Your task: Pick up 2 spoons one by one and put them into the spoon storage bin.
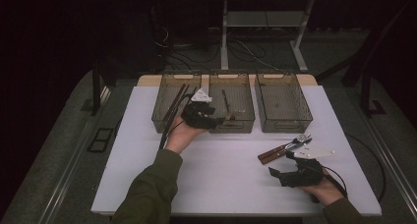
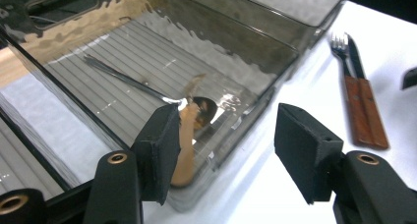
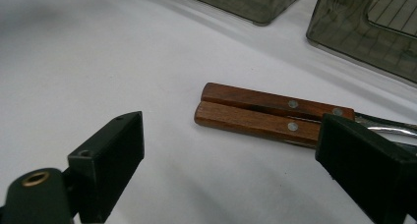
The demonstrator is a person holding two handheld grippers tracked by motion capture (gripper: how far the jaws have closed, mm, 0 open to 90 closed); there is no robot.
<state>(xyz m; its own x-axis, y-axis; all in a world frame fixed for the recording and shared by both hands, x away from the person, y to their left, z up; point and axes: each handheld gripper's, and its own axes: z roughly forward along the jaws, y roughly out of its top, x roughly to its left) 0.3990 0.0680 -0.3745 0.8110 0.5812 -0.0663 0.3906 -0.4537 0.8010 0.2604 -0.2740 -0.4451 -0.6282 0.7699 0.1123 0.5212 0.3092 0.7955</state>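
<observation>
High view: spoon [image 1: 227, 106] lies in the middle bin [image 1: 231, 126], at about 12 o'clock on the table [image 1: 221, 184].
Spoon, close up: in the left gripper view its bowl [image 2: 206, 106] is near the bin's front wall and its handle runs toward 10 o'clock.
Left gripper [image 1: 216, 120]: over the middle bin's near-left corner; jaws apart, nothing pressed between them, spoon lying free in the bin.
Bins: three in a row, left bin [image 1: 164, 122] with dark sticks [image 1: 176, 103], right bin [image 1: 284, 126] at 1 o'clock.
Fork [image 1: 295, 139] and knife [image 1: 282, 150]: side by side on the table at 4 o'clock, wooden handles touching.
Right gripper [image 1: 275, 174]: just below the handles, at 5 o'clock; jaws wide, gripping nothing, the handles ahead between them.
</observation>
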